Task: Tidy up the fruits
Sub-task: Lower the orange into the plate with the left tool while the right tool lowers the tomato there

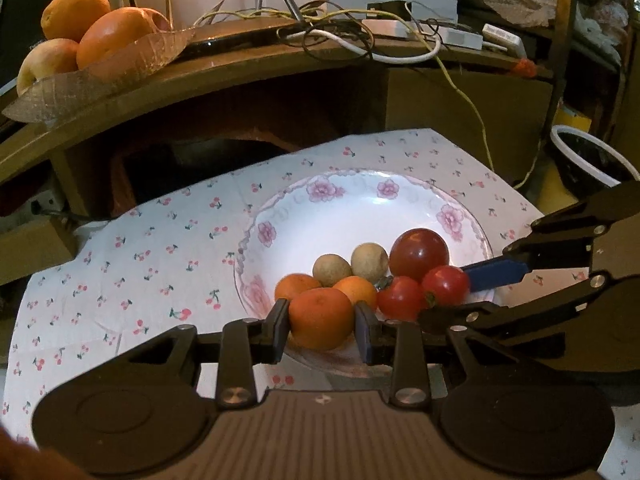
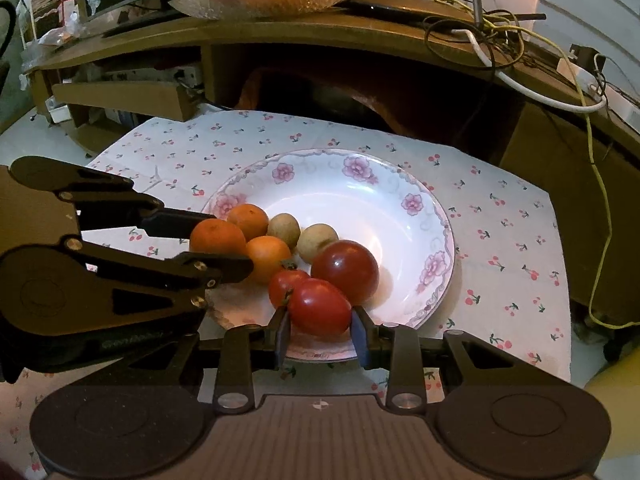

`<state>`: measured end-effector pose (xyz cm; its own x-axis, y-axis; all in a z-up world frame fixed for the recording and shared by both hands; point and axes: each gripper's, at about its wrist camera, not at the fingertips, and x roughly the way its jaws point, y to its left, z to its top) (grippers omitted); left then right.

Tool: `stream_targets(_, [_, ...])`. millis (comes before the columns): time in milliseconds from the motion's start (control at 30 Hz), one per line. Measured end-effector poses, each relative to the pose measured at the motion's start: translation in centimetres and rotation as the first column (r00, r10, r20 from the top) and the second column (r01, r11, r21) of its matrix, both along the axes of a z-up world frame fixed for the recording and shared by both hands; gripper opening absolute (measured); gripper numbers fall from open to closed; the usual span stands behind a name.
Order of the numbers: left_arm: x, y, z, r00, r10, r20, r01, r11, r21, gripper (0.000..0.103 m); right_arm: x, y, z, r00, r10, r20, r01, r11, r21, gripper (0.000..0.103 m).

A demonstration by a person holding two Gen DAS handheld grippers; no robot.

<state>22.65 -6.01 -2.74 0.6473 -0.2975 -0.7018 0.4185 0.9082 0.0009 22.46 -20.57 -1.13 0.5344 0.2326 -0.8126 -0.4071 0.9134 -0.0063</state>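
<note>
On white cloth printed with small red cherries (image 2: pixel 500 216), a round white china plate rimmed with pink flowers (image 1: pixel 360 200), bearing all the small fruit in its near half. Between the fingers of the left gripper (image 1: pixel 322 322), the nearest of three small orange mandarins (image 1: pixel 321 318): jaws parted only to the fruit's width, black pad touching its left flank, blue pad its right, so clasped around it at the plate's near rim. Whether lifted or resting on the plate, cannot tell. Just behind it and touching, two more little mandarins (image 1: pixel 295 285), then two round tan-brown fruits (image 1: pixel 332 269) side by side.

Reaching in from the other side, the right gripper (image 2: pixel 320 326), jaws likewise narrowed around a glossy oval red tomato (image 2: pixel 319 306), pads pressed on both its sides, gripping it low over the near edge of the plate. Close behind, touching, a second small red tomato with a green stalk (image 2: pixel 286 282) and a larger dark-red round tomato (image 2: pixel 345 270).

Up on the brown wooden shelf (image 1: pixel 248 64) behind, a clear glass leaf-shaped dish (image 1: pixel 100 76) heaped with big oranges and apples (image 1: pixel 114 36), beside a tangle of white and yellow cables (image 1: pixel 380 48).
</note>
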Motion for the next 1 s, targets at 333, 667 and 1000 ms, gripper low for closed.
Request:
stream_targets(333, [0.7,0.3,0.1,1.0,0.006,0.009,-0.005,0.998,-0.059,0.038,1.7,-0.4,-0.9,0.999,-0.04,0.008,0.04,0.999,0.004,0.033])
stream_targets(667, [-0.5,-0.2,-0.4,1.0,-0.003,0.009,0.003,1.0,-0.026,0.039,1.4,-0.7,-0.5,0.999,-0.044,0.016,0.044,0.999,0.001,0.034])
stream_targets(1000, [-1.5,-0.4,0.1,1.0,-0.008,0.029,0.009,1.0,-0.011,0.04,1.0,-1.5,0.5,0.997,-0.061,0.042,0.06,0.998,0.026,0.044])
